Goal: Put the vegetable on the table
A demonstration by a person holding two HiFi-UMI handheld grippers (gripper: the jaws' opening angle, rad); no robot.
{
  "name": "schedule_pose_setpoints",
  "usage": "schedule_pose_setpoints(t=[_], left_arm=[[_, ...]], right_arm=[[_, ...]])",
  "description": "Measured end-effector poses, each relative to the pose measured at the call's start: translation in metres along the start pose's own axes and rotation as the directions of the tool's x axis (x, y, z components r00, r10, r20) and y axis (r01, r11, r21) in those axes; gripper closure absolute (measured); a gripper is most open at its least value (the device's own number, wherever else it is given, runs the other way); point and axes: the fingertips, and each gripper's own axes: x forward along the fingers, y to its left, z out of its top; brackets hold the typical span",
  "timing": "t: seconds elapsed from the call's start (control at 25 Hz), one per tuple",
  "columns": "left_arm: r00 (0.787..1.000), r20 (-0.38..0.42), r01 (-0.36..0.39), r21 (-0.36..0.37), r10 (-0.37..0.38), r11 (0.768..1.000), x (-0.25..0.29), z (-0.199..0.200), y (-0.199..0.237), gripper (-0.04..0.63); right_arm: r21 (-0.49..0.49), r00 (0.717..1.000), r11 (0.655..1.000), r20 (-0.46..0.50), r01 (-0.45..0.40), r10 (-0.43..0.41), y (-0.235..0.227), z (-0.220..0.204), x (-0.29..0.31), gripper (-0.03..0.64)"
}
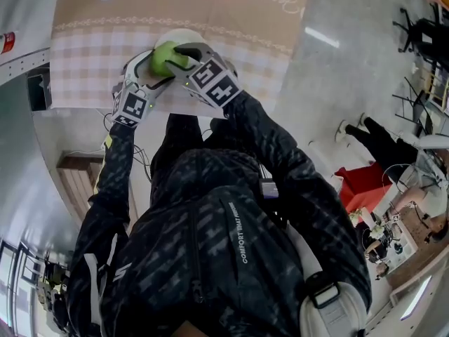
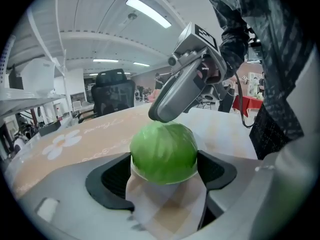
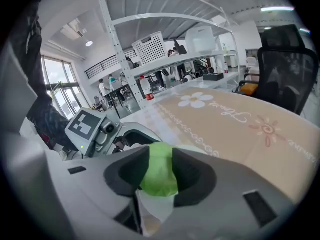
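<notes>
Left gripper (image 2: 162, 176): jaws wide, clasping the round green vegetable (image 2: 164, 153), one pad against each flank as far as its own view shows. The vegetable sits between the two grippers, over the near part of the table (image 1: 77, 83), which has a checked tan cloth (image 1: 182, 5).

Right gripper (image 3: 159, 176): jaws clenched on a narrow fold of the vegetable's top (a pinch on a leaf rather than a hold on the body).

Step in hand, as I judge it: set-down. Do it well by lowering level and letting go only once the underside bears on the cloth. I would free the top pinch first so it does not drag a leaf, then spread the left jaws. Keep the vegetable away from the near table edge.

Hard to make out: a white rim (image 1: 188, 36) shows behind and under the vegetable, plate or bowl I cannot tell. Contact between vegetable and table is hidden by the grippers.
</notes>
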Motion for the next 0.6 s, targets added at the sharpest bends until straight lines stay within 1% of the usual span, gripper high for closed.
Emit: schedule_pose_setpoints(t=[0.12, 0.24, 0.44, 0.6], left_arm=[[1.000, -0.022, 0.009, -0.020, -0.009, 1.000, 0.009, 0.003, 0.001, 0.183], [0.999, -0.037, 0.013, -0.022, -0.013, 1.000, 0.020, 0.007, 0.000, 0.183], [0.999, -0.032, 0.008, -0.010, -0.008, 1.000, 0.026, 0.019, 0.000, 0.183], [0.999, -0.034, 0.007, -0.016, -0.008, 1.000, 0.031, 0.016, -0.003, 0.183]], right_arm=[[0.016, 1.000, 1.000, 0.003, 0.016, -0.016, -0.008, -0.002, -0.003, 0.494], [0.045, 1.000, 0.999, 0.006, 0.025, -0.025, -0.016, -0.004, -0.009, 0.502], [0.077, 0.999, 0.996, 0.022, 0.034, -0.035, -0.022, -0.003, -0.017, 0.506], [0.088, 0.999, 0.995, 0.029, 0.035, -0.038, -0.026, -0.010, -0.018, 0.506]])
